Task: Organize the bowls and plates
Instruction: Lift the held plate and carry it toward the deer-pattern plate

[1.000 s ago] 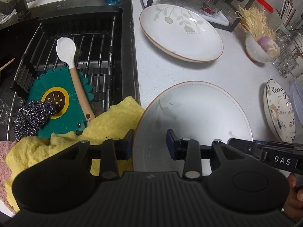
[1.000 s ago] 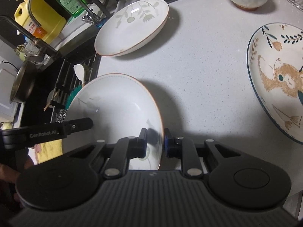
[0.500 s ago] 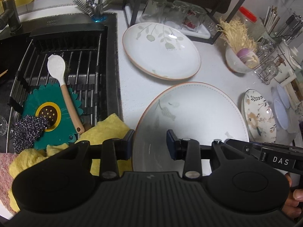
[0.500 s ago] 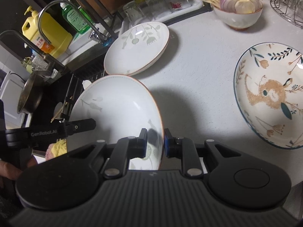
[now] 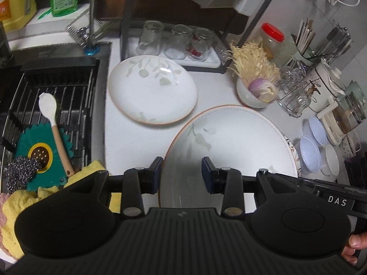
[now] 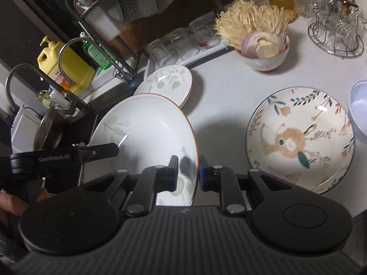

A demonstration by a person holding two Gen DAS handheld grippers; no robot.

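Observation:
A white leaf-pattern plate (image 5: 231, 146) with an orange rim is held up off the counter by both grippers. My left gripper (image 5: 182, 174) straddles its left rim with the jaws standing wide. My right gripper (image 6: 188, 170) is shut on its right rim (image 6: 193, 151). A second matching plate (image 5: 152, 89) lies flat on the white counter behind; it also shows in the right wrist view (image 6: 164, 84). A rabbit-pattern plate (image 6: 300, 137) lies on the counter to the right.
The sink (image 5: 52, 105) at left holds a rack, a white spatula (image 5: 54, 126), a green strainer and a scrubber. A yellow cloth (image 5: 20, 206) lies at its front. A bowl of onion and mushrooms (image 6: 263, 48), glasses (image 5: 174, 40), small white bowls (image 5: 314, 146) and a wire rack (image 6: 336, 34) stand behind.
Both grippers have lifted the held plate higher off the counter and drawn back, so more of the back shelf and counter shows. The grips look the same.

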